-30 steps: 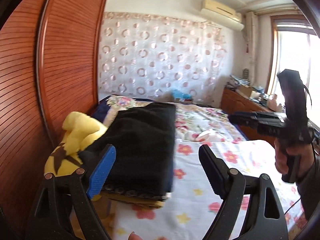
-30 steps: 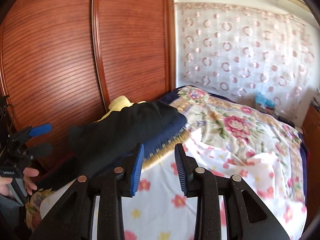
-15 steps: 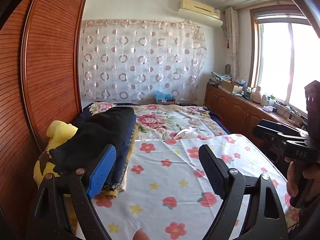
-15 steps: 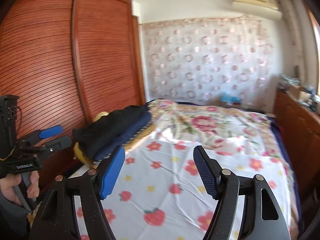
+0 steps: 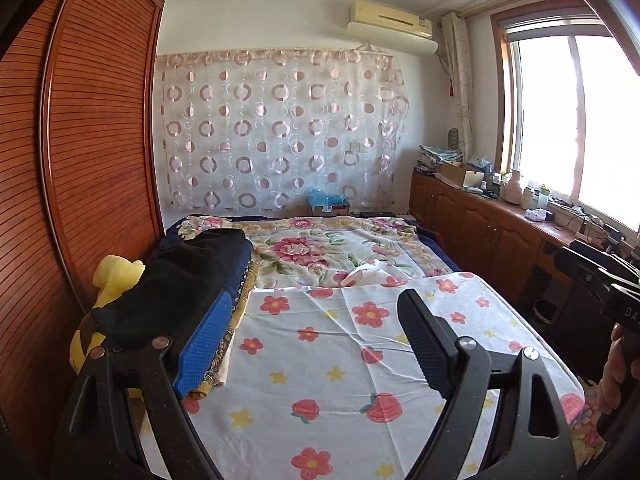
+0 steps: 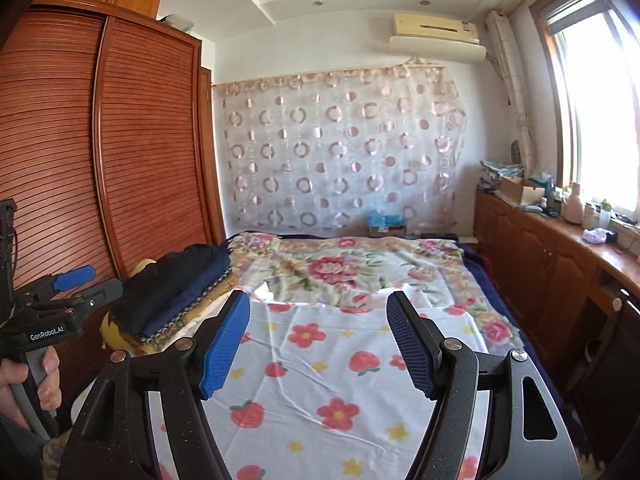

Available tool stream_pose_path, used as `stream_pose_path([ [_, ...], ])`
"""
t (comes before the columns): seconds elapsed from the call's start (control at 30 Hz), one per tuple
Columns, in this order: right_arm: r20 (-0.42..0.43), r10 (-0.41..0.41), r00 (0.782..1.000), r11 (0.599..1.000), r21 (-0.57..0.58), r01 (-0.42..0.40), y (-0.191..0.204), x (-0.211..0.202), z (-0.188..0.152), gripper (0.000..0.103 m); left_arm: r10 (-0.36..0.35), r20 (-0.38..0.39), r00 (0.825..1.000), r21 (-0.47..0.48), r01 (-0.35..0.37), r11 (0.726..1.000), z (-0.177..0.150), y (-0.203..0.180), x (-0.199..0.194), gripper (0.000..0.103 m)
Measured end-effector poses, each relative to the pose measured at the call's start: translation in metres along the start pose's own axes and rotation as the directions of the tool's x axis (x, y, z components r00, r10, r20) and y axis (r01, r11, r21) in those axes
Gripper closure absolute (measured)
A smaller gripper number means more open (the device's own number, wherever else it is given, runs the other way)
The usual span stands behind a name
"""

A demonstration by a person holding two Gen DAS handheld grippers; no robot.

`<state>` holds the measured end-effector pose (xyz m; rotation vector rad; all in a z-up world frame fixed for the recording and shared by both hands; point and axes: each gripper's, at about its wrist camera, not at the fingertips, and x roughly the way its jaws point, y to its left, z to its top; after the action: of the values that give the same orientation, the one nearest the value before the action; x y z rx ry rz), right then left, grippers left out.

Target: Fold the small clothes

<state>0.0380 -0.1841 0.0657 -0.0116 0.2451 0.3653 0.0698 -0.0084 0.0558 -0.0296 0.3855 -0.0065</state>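
1. Both hand-held grippers, left (image 5: 316,340) and right (image 6: 318,340), gape wide, holding nothing.
2. The folded clothes stack (image 5: 188,280) sits mid-left of frame on the bed (image 5: 360,344) edge; nudge it and it probably slides off.

**Bedroom Around the Bed**

A louvred wooden wardrobe (image 5: 80,184) stood along the left wall. A circle-patterned curtain (image 5: 280,132) hung behind the bed (image 5: 360,240), under an air conditioner (image 5: 390,26). Low wooden cabinets (image 6: 552,256) ran below the bright window (image 6: 600,92), topped with bottles and, seemingly, a cardboard box (image 6: 520,188).
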Motion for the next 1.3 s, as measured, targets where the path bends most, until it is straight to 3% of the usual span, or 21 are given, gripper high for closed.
stream_pose_path([
  [0.27,-0.014,0.000,1.000,1.000,0.016,0.000,0.019,-0.002,-0.009,0.030,-0.002,0.005,1.000,0.010,0.002,1.000,-0.001,-0.005,-0.003,0.018],
  [0.6,-0.021,-0.008,1.000,1.000,0.014,0.008,0.007,0.016,-0.001,0.030,0.014,0.013,1.000,0.016,-0.014,1.000,0.000,-0.005,-0.007,0.018],
  [1.3,-0.021,0.006,1.000,1.000,0.013,-0.006,-0.018,0.016,-0.001,0.030,0.015,0.015,1.000,0.019,-0.016,1.000,0.000,-0.005,-0.008,0.018],
])
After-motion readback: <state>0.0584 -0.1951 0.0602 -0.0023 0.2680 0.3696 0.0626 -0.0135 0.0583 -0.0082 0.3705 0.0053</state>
